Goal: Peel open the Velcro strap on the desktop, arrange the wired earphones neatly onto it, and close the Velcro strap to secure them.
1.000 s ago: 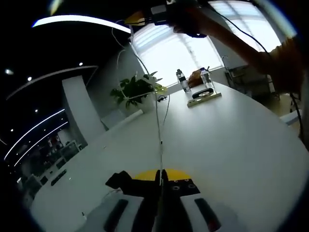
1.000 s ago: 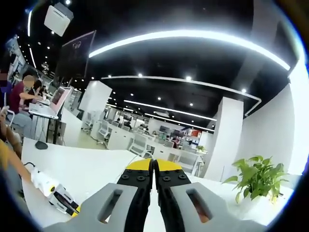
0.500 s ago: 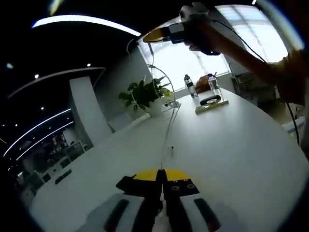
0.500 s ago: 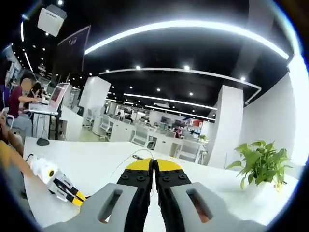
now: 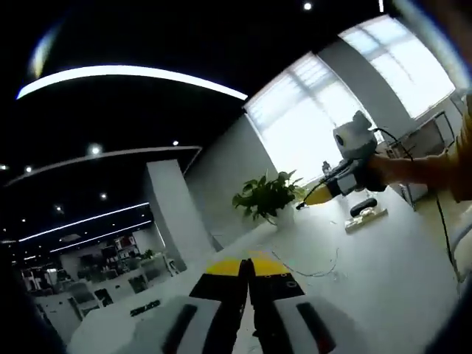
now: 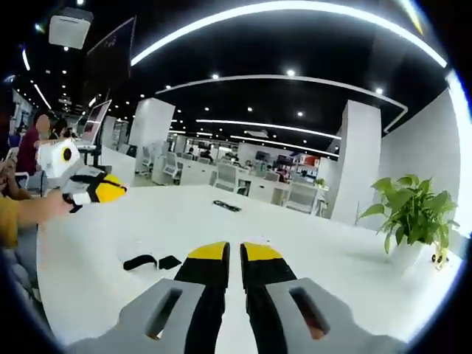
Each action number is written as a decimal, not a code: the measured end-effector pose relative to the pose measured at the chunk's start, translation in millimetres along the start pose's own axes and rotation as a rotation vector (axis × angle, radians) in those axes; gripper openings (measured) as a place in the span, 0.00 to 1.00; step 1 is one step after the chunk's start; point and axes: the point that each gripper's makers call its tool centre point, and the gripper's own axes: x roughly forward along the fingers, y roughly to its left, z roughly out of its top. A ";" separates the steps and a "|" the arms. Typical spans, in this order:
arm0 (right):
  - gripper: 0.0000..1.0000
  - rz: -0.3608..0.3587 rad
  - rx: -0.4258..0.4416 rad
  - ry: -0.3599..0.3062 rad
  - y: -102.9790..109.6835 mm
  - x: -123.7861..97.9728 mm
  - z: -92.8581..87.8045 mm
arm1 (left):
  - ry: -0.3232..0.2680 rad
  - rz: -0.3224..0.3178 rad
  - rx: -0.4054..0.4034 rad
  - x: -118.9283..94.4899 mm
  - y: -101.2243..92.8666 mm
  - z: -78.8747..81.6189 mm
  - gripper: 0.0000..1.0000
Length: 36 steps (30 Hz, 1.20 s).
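– On the white desktop (image 6: 354,269), where does the Velcro strap (image 6: 151,262) lie?
– In the right gripper view it lies flat at about nine o'clock from the right gripper (image 6: 236,252), a small black strip just beside the jaw tips and not touching them.
– How do that gripper's jaws stand?
– Nearly together, with only a thin slit between the yellow tips and nothing visible in it.
– And the left gripper (image 5: 245,263)?
– Its jaws are pressed together in its own view. Whether any wire is caught between them I cannot tell.
– Where are the wired earphones (image 5: 313,270)?
– A thin cable curves across the table at roughly two o'clock from the left jaw tips, near them. The earbuds are too small to make out.
– Does either gripper show in the other's view?
– Yes. In the left gripper view the right one hangs above the table at two o'clock, held by a hand (image 5: 394,169), its yellow tip narrowed to a point. In the right gripper view the left one sits at ten o'clock, well apart from the strap.
– What else is about?
– A potted plant (image 6: 413,214) at three o'clock in the right gripper view, a small dark object (image 6: 226,206) at twelve o'clock farther down the table, and bright windows (image 5: 310,125) behind the plant in the left gripper view.
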 end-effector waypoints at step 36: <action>0.11 0.332 0.028 -0.071 124.4 -21.1 -2.3 | 0.169 -0.306 0.064 -4.2 -107.2 -45.9 0.06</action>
